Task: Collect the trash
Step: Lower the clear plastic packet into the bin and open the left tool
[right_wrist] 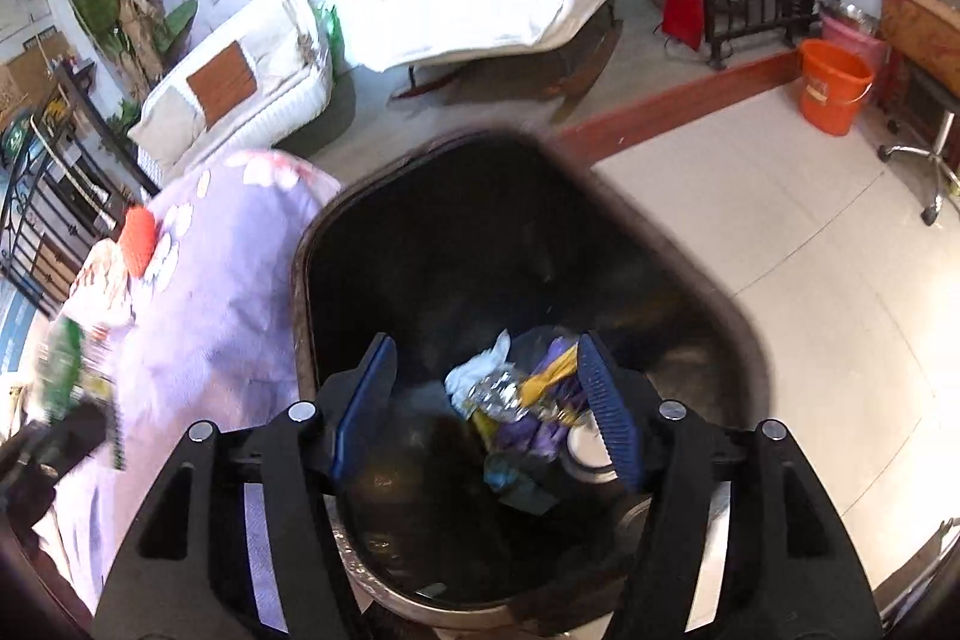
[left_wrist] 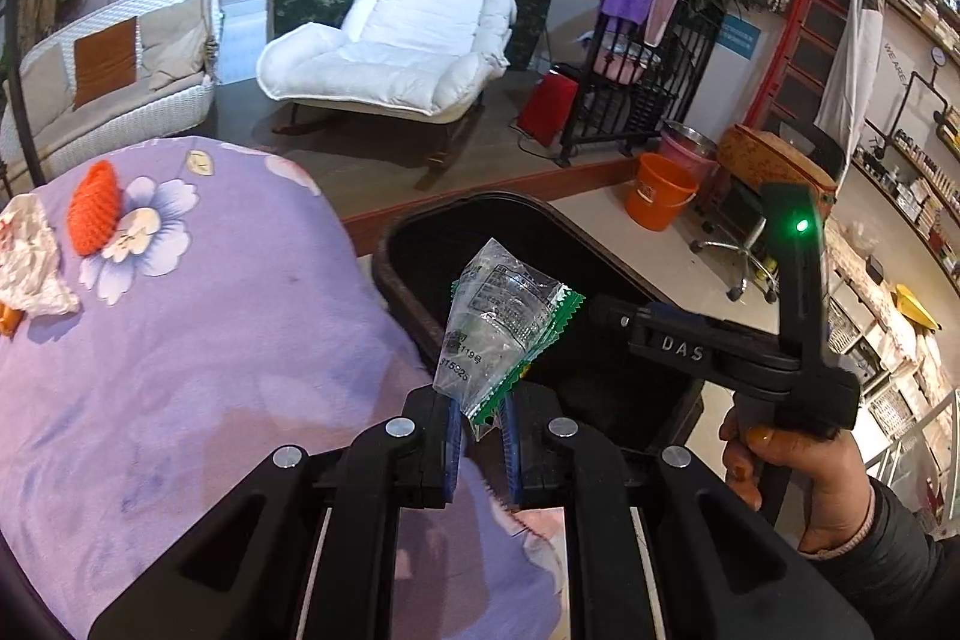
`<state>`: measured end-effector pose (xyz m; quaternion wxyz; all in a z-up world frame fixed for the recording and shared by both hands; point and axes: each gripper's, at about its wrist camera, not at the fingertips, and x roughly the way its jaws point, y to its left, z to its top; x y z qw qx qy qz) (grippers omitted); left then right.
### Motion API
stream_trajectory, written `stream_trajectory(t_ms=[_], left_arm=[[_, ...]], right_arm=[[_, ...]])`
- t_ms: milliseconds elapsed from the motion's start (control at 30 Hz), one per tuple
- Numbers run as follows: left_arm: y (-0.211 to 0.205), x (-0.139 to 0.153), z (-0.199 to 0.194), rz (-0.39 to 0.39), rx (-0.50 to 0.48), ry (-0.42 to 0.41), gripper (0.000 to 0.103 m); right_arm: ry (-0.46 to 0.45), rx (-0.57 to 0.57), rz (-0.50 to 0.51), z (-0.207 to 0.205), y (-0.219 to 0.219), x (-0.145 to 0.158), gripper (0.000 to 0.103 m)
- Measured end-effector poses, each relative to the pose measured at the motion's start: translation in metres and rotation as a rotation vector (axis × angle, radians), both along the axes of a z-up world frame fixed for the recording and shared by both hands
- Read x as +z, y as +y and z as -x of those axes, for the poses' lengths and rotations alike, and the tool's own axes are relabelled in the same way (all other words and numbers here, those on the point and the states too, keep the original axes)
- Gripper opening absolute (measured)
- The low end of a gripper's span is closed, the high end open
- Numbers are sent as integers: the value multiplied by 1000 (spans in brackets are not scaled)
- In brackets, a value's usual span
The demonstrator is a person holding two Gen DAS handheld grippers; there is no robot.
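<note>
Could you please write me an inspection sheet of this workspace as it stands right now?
Surface: purple floral cloth beside the bin.
Job's things: clear green-edged wrapper; dark trash bin holding wrappers and tissue.
Clutter: orange knitted item and crumpled tissue on the cloth.
Grippers: left gripper pinches the wrapper near the bin; right gripper open above the bin.
Cables: nothing seen.
Surroundings: white rocking chair, orange bucket.

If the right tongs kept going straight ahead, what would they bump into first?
Probably the pile of trash at the bottom of the black bin. The open right tongs point down into it with nothing visible between, though depth is hard to judge.
</note>
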<state>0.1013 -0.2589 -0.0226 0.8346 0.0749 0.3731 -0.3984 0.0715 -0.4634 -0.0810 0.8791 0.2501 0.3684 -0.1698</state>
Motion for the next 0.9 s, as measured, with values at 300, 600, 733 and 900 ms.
stream_trajectory(t_ms=[300,600,733,900], left_arm=[[-46,-14,5,-26,-96,39,12],[-83,-31,10,-84,-163,52,12],[-95,-37,11,-105,-180,55,16],[-105,-42,14,-125,-175,21,61]], right_arm=[[-37,-87,27,31,-27,14,70],[-43,-160,32,50,-51,18,72],[-39,-176,26,54,-57,15,73],[-40,-189,27,58,-60,15,76]])
